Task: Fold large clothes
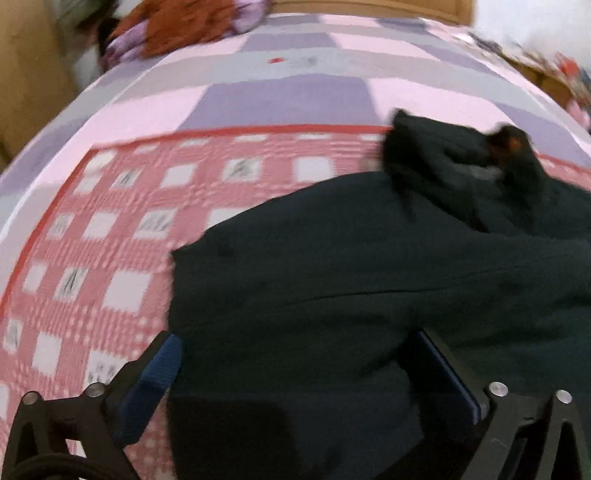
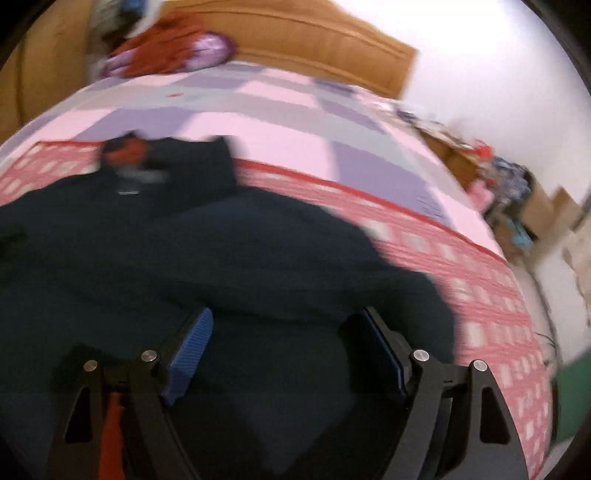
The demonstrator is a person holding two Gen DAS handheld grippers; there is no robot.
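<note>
A large dark navy garment [image 1: 332,266] lies spread on the bed, its collar or hood [image 1: 461,162] at the far end, showing a reddish lining and a pale label. My left gripper [image 1: 299,338] hovers over the garment's near left edge, open wide, with the left blue pad [image 1: 159,369] beside the hem and dark cloth below the gap. In the right wrist view the same garment [image 2: 221,251] fills the lower left. My right gripper [image 2: 288,313] stands open over its near right part, pads apart from the cloth. Both views are motion-blurred.
The bed carries a red-and-white checked blanket [image 1: 110,240] over a pink and lilac patchwork sheet [image 1: 277,96]. A heap of rust and purple clothes [image 1: 177,26] sits by the wooden headboard [image 2: 314,37]. Cluttered boxes [image 2: 509,195] stand beyond the bed's right edge.
</note>
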